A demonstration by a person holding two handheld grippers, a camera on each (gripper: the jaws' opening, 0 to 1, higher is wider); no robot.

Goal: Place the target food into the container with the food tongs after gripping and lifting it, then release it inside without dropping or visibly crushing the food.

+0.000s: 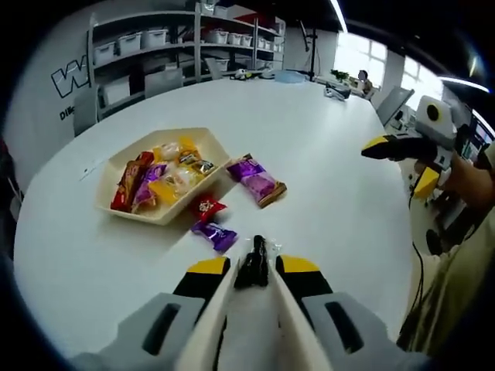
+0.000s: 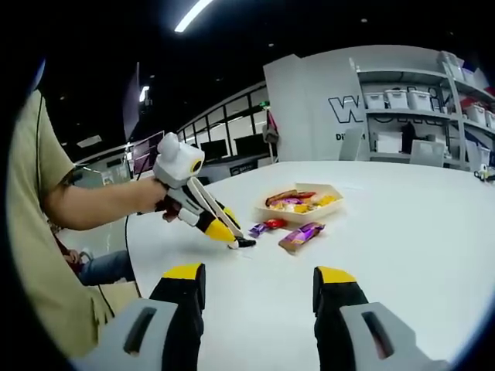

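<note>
White table (image 1: 332, 178): purple snack (image 1: 214, 235) lies just beyond left gripper (image 1: 255, 270).

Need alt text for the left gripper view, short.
The left gripper holds food tongs shut, tips near a purple candy on a white table. Beyond lie a red candy, a tray of wrapped snacks, and a purple snack bar.

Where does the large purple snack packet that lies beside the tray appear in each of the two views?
Left gripper view: the large purple snack packet lies centre, just right of the beige tray of wrapped snacks.
Right gripper view: the packet lies centre, just below the tray, on the white table.
Shared landmark: the small red wrapped snack beside the tray.
</note>
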